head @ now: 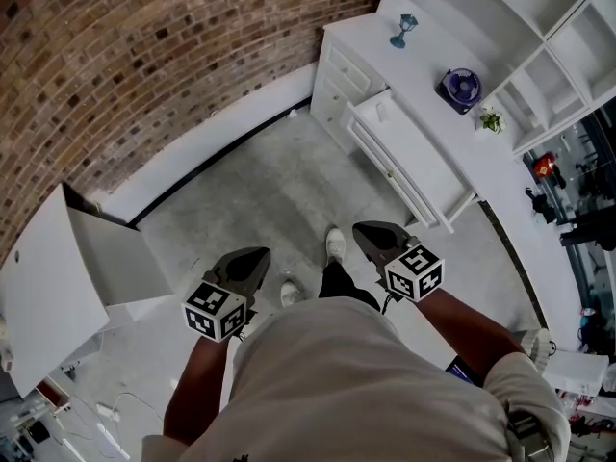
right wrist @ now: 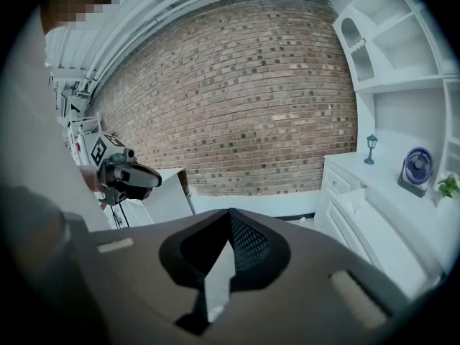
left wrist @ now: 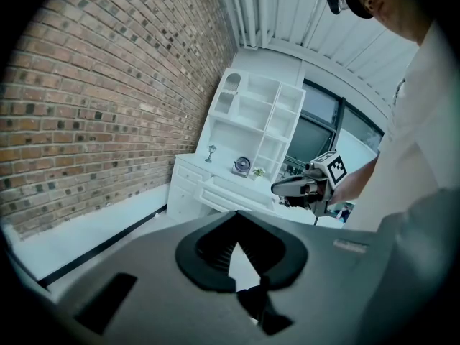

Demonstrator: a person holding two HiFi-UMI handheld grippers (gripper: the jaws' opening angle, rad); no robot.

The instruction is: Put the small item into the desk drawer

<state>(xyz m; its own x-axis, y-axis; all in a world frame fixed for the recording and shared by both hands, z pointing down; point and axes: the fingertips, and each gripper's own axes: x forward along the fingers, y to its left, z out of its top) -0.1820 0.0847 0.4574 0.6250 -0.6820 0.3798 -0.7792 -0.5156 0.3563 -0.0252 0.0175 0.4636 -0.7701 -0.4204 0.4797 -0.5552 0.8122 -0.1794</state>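
Note:
The white desk (head: 430, 75) stands at the upper right of the head view with one long drawer (head: 409, 166) pulled out. On its top are a small blue lamp figure (head: 405, 29), a blue fan (head: 462, 89) and a tiny potted plant (head: 492, 120). I hold my left gripper (head: 252, 258) and right gripper (head: 371, 231) low in front of my body, well short of the desk. Both are shut with nothing between their jaws. The right gripper view shows the lamp figure (right wrist: 371, 148), the fan (right wrist: 416, 169) and the left gripper (right wrist: 147, 178). The left gripper view shows the right gripper (left wrist: 284, 187) before the desk (left wrist: 208, 187).
A brick wall (head: 164, 56) with a white skirting runs along the left and back. A white cabinet with an open door (head: 58, 287) stands at the left. White shelves (head: 539, 37) rise above the desk. My shoes (head: 334, 245) stand on the grey floor (head: 260, 191).

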